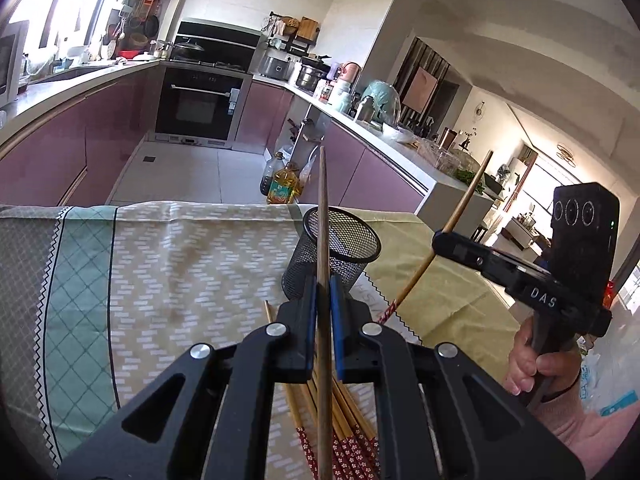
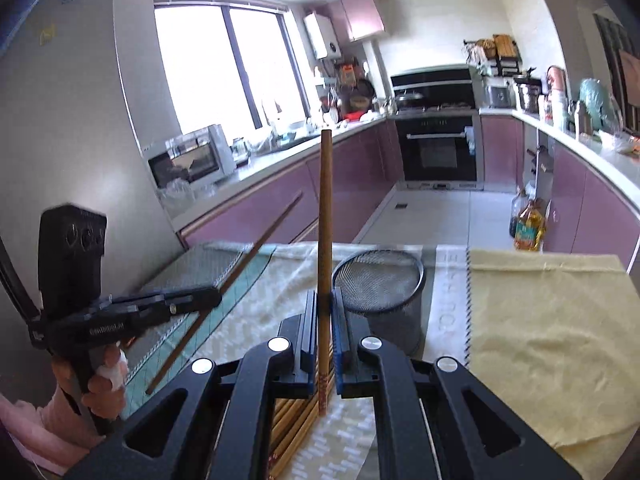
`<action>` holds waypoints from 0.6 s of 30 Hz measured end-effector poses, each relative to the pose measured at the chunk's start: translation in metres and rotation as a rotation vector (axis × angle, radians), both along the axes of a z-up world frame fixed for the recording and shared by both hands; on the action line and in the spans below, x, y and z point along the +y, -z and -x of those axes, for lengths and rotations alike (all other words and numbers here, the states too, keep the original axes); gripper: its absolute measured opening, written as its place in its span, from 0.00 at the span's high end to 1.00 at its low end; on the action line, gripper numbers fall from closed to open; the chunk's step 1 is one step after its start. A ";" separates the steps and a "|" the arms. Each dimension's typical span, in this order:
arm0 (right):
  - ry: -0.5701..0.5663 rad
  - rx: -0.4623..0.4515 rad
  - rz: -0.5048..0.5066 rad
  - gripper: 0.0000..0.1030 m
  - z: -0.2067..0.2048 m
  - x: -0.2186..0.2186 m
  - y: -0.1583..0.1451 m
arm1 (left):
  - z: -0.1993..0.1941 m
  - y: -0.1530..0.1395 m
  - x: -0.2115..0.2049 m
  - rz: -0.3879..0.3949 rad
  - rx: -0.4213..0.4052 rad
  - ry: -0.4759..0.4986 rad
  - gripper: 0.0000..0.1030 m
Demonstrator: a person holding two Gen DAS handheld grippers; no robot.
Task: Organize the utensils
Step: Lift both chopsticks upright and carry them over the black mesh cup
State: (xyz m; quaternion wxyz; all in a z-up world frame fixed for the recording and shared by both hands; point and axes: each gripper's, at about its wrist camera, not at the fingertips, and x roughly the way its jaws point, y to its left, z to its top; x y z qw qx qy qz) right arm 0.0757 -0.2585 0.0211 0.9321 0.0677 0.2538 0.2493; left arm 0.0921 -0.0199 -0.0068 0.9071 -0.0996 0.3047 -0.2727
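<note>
Left gripper (image 1: 322, 300) and right gripper (image 2: 325, 320) each clamp one chopstick (image 1: 323, 216) above the table edge (image 1: 160, 206); "DAS" legible.

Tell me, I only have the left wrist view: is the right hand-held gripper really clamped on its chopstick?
Observer: Yes. In the right wrist view, the right hand-held gripper has its blue pads shut on the red-patterned chopstick, which stands upright.
Operator: My own chopstick runs off the bottom of my frame. How does it end?
Observer: Seen from the right, the dark chopstick in the left hand-held gripper ends plain brown, with no red pattern.
Operator: That stick crosses the cup in my view. Is anything in it?
Observer: The right wrist view looks into the black mesh cup, and no chopstick shows inside.
</note>
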 end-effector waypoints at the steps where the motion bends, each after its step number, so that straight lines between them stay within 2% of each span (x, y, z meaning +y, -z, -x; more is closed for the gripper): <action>1: 0.005 -0.016 -0.003 0.94 -0.002 -0.003 -0.005 | -0.002 0.001 -0.002 0.000 0.000 -0.002 0.93; 9: 0.059 -0.136 -0.028 0.94 -0.027 -0.022 -0.053 | -0.015 -0.005 -0.005 0.023 -0.020 -0.015 0.93; 14: 0.084 -0.164 -0.036 0.94 -0.043 -0.029 -0.064 | -0.033 -0.019 -0.013 0.044 -0.062 -0.025 0.93; 18: 0.100 -0.163 -0.032 0.95 -0.056 -0.032 -0.062 | -0.050 -0.035 -0.025 0.076 -0.118 -0.025 0.93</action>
